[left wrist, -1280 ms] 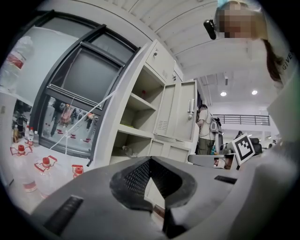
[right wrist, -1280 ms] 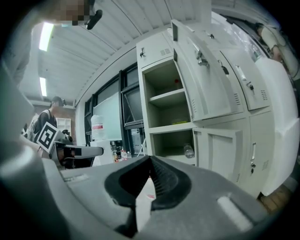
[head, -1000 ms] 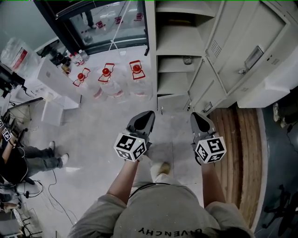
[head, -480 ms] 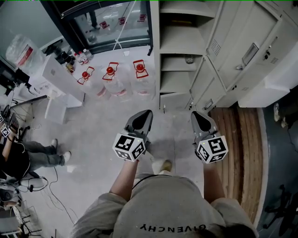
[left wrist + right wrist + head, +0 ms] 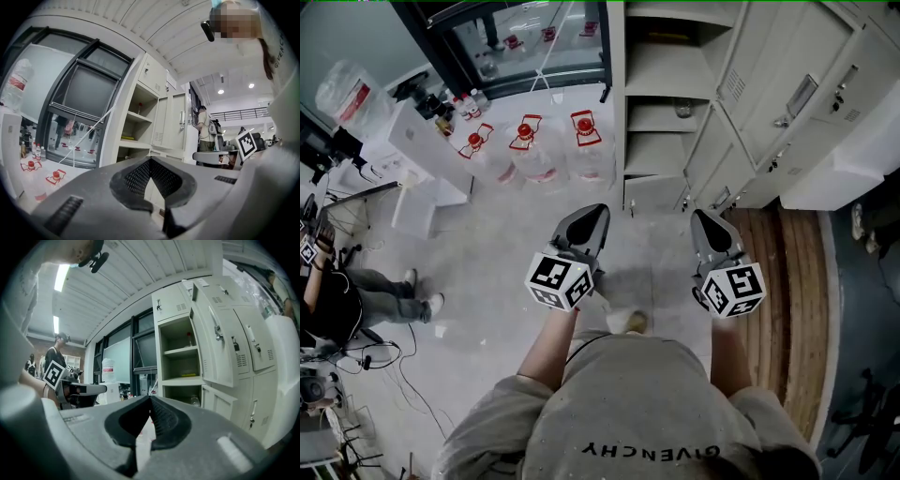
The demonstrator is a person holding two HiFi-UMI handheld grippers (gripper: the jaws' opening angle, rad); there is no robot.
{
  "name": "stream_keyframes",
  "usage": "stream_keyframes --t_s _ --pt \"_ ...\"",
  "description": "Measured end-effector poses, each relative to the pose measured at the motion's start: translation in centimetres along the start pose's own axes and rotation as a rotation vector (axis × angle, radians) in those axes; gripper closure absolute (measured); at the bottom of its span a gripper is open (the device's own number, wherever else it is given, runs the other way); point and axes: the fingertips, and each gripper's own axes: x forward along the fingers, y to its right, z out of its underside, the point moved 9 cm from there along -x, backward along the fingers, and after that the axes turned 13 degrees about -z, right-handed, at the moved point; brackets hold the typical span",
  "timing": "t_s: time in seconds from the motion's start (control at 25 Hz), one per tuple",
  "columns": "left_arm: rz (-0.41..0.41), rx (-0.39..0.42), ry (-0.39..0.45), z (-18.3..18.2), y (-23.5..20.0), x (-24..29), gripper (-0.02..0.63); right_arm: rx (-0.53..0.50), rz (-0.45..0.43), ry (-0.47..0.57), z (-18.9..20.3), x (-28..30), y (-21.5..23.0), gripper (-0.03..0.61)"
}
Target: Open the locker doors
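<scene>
While my left gripper (image 5: 596, 214) and right gripper (image 5: 704, 219) are hanging empty with jaws pressed together, I am facing the lockers (image 5: 757, 58), judging a closed door's handle (image 5: 802, 95) needs them parted.

Lab/workrm: steel lockers (image 5: 787, 94), water jugs (image 5: 532, 159), glass partition (image 5: 520, 42).

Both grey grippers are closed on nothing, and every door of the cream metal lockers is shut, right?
Not every door: the head view shows some doors of the cream metal lockers swung open, baring shelves. The left gripper and right gripper are closed on nothing.
</scene>
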Motion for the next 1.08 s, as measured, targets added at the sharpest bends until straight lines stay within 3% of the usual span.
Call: stream_keyframes --t_s 0.68,1.08 --pt "-0.009 0.009 0.041 -2.0 -0.1 -0.8 0.615 0.01 0.009 0.048 -0.7 -1.0 -0.3 0.578" --pt "0.001 0.012 0.023 -1.8 0.6 -0.1 0.615 0.042 0.028 0.031 0.1 -2.2 0.8 0.578"
